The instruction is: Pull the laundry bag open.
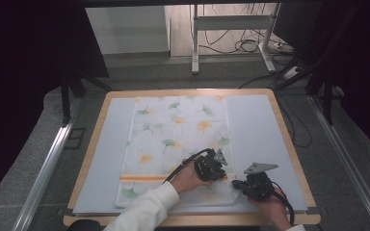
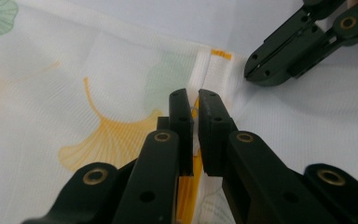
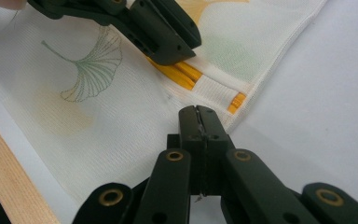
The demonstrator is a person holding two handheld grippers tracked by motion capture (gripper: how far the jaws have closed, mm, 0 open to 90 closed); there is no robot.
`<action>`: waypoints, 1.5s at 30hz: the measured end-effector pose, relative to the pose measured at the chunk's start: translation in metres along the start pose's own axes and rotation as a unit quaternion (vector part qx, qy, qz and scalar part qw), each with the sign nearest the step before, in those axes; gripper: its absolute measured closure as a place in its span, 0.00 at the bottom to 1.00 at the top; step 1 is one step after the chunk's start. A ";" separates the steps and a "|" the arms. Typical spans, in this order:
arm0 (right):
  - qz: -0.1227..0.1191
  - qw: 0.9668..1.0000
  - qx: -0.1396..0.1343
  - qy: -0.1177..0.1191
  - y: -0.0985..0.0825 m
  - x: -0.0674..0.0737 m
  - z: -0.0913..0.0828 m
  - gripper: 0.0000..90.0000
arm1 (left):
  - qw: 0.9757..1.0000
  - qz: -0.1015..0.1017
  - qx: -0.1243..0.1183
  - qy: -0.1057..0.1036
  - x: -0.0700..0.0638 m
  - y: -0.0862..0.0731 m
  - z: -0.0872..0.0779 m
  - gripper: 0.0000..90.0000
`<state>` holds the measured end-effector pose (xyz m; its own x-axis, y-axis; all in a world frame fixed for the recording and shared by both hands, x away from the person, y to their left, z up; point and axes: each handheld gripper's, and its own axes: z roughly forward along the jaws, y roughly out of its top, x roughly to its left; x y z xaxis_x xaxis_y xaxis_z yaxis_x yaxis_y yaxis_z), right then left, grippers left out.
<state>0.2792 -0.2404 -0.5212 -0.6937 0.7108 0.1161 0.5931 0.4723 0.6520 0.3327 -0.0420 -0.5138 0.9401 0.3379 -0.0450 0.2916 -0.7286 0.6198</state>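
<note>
The left gripper (image 2: 195, 100) has its jaws nearly together, pinching a raised fold of the cloth (image 1: 173, 139) at its orange stripe (image 3: 182, 74). The right gripper (image 3: 198, 116) has its jaws pressed together, clamping the cloth's edge beside its corner. One cloth, printed with ginkgo leaves, lies spread on the desk (image 1: 255, 120); two grippers work near its right corner.

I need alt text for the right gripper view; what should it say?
The right gripper, jaws shut, rests at the edge of a white cloth printed with ginkgo leaves and an orange stripe. The left gripper presses the cloth near that stripe.
</note>
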 end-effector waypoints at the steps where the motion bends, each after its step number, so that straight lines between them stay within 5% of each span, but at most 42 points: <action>1: 0.000 1.000 0.000 0.001 0.000 0.000 0.000 0.99 | 1.000 0.000 -0.001 0.001 0.000 -0.001 0.000 0.95; 45: -0.004 1.000 0.002 0.003 0.000 0.000 0.000 0.99 | 1.000 0.001 0.009 -0.001 0.002 -0.013 -0.011 0.95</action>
<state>0.2795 -0.2407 -0.5209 -0.7005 0.7042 0.1156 0.5895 0.4798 0.6498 0.3289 -0.0253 -0.5128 0.9412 0.3348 -0.0456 0.2927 -0.7405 0.6050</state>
